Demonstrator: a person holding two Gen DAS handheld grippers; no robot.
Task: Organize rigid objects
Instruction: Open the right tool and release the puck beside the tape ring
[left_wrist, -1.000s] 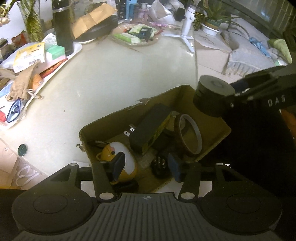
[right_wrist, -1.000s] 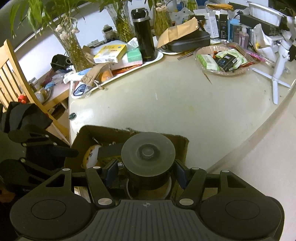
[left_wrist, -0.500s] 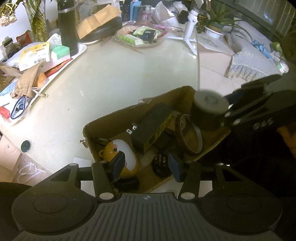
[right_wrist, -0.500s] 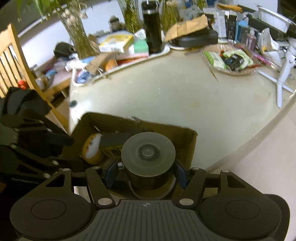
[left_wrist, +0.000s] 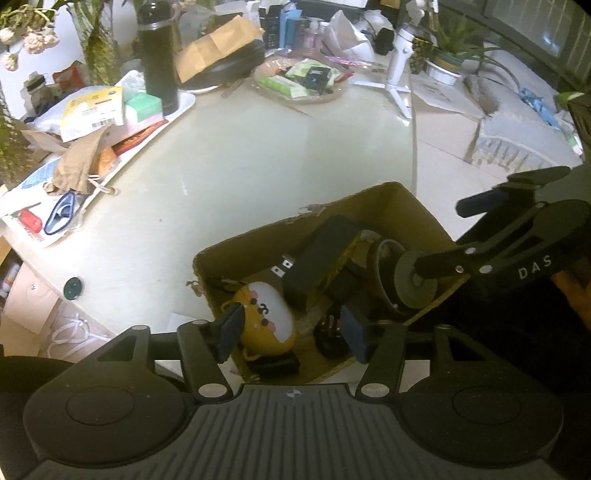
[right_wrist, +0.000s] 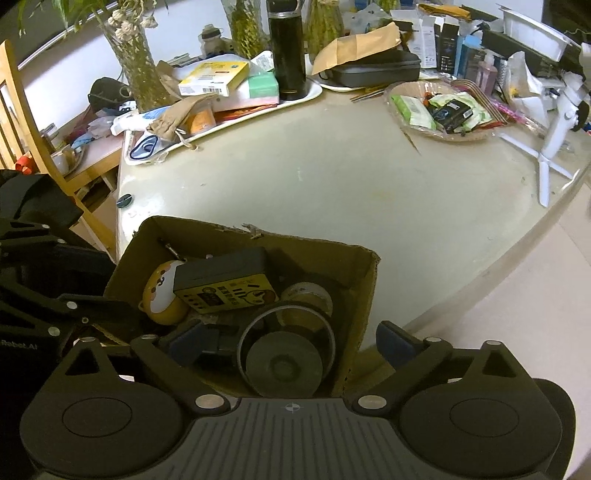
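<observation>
So the dark round puck-like disc (right_wrist: 283, 367) is down inside the open cardboard box (right_wrist: 364, 295) now, lying at the near right corner with its flat matte top and small centre hub facing up, tucked against a big roll of brown tape (right_wrist: 288, 332) that stands on edge around it. The right gripper (right_wrist: 291, 345) has its jaws swinging wide open, blue pads far out to either side, and neither pad is touching the disc, which sits loose between and below them. The left gripper (left_wrist: 291, 330) is opening too, hovering over the box's other end with nothing clamped; a yellow and white cartoon dog toy (left_wrist: 264, 321) lies under it. A black rectangular case with a yellow label (right_wrist: 225, 286) leans across the middle of the box. The box has torn, fuzzy edges and sits on the smooth, pale glossy table (right_wrist: 332, 184), near its edge.
</observation>
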